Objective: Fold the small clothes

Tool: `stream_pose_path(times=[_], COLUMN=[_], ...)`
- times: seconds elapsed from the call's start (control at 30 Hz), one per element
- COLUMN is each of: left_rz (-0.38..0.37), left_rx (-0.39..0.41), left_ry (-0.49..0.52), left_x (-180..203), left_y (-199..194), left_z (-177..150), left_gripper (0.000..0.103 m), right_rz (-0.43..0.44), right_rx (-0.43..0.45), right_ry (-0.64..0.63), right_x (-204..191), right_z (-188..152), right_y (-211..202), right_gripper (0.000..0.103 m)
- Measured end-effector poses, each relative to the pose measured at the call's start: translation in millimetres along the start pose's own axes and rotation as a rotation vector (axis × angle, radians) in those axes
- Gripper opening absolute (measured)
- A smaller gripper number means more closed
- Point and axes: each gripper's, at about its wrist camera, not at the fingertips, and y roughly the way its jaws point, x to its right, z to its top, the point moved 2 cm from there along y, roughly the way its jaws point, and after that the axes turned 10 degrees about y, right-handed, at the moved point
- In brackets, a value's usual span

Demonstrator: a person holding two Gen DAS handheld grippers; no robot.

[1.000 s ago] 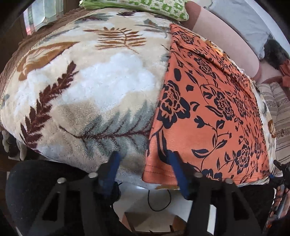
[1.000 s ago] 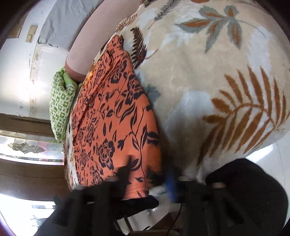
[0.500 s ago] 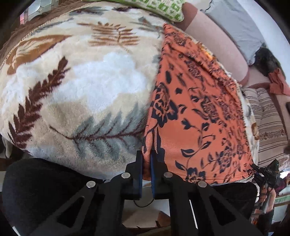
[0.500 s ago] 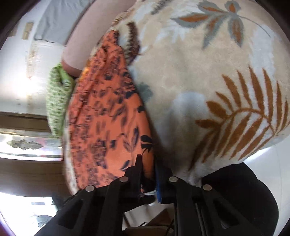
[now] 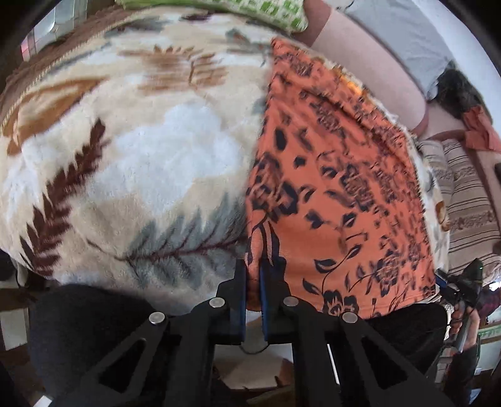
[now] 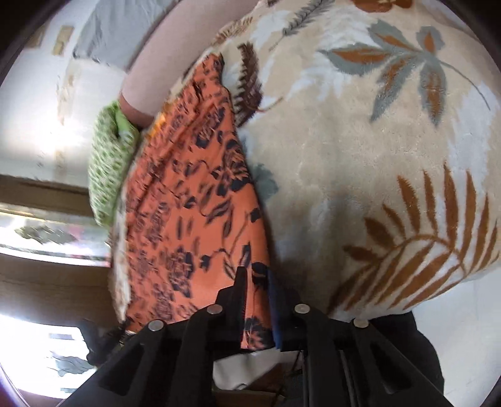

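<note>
An orange cloth with a dark floral print (image 5: 338, 188) lies stretched over a plush leaf-patterned blanket (image 5: 141, 150). My left gripper (image 5: 253, 272) is shut on the cloth's near left corner at the blanket's front edge. My right gripper (image 6: 255, 278) is shut on the cloth's (image 6: 194, 213) near right corner. The right gripper also shows in the left wrist view (image 5: 454, 288), at the cloth's far corner. The cloth is motion-blurred in both views.
A green patterned pillow (image 5: 250, 12) lies at the far end of the blanket, also in the right wrist view (image 6: 109, 169). A pink bolster (image 5: 369, 59) and striped cushion (image 5: 466, 200) lie beyond the cloth. The floor (image 5: 250, 353) shows below the blanket's edge.
Both grippers went from open beside the cloth's near corners to shut on them. The cloth's near edge has since lifted slightly and the views blur with motion.
</note>
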Motion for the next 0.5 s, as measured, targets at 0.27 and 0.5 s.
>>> stream_pose_path(times=[0.27, 0.5], left_rz=[0.021, -0.031], left_rx=[-0.013, 0.014], left_ry=[-0.014, 0.016], left_x=[3, 5], left_y=[18, 4], left_z=[-5, 2], left_gripper=[0.023, 0.007], right_rz=[-0.049, -0.02], right_rx=[-0.093, -0.133], right_ry=[-0.059, -0.043], right_x=[-4, -7], right_z=[-13, -16], right_y=[25, 31], right_gripper=[0.067, 0.009])
